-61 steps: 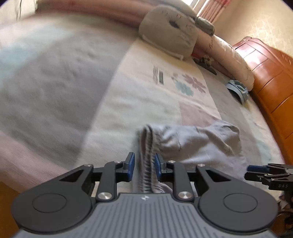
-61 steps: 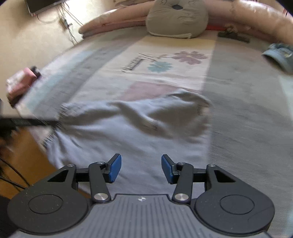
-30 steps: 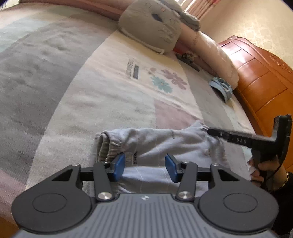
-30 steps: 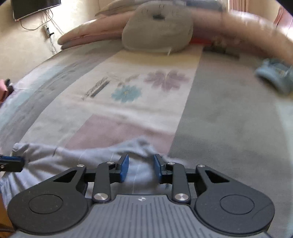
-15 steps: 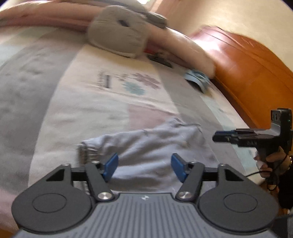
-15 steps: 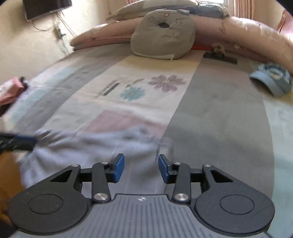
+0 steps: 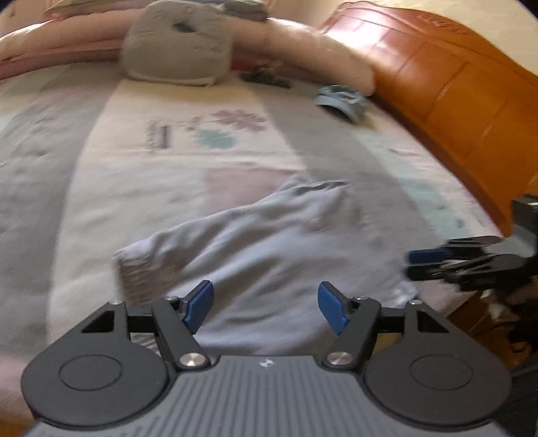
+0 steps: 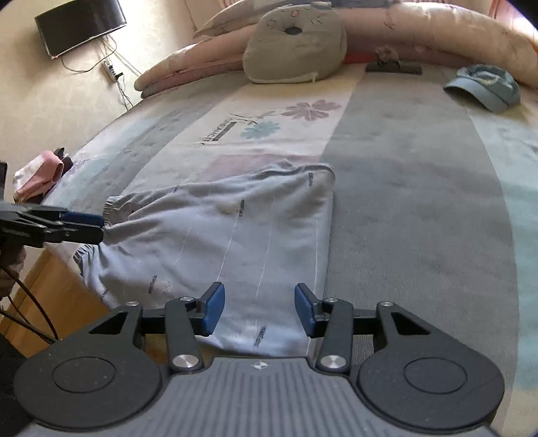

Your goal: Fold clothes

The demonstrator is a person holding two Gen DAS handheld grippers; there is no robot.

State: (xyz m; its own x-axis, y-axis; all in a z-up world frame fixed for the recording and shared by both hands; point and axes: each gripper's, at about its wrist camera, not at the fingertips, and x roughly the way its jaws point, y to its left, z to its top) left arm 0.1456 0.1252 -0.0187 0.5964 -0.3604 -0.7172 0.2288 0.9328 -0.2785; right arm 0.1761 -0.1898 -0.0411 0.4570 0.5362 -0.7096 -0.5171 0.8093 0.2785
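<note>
Grey trousers point(image 8: 235, 235) lie free under both wide-apart, still-spreading right gripper point(image 8: 257, 311) fingers, cap point(image 8: 484, 87) at 1 o'clock, pink clothes point(image 8: 37, 174) only in this view.

Trousers point(image 8: 235, 228) on bed point(image 8: 403, 208); cushion point(image 8: 296, 43), cap point(image 8: 484, 87) behind.

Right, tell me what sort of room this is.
Most likely a bedroom: a bed with a patterned bedspread, a wooden headboard, pillows such as the grey cushion, and a wall-mounted screen.
</note>
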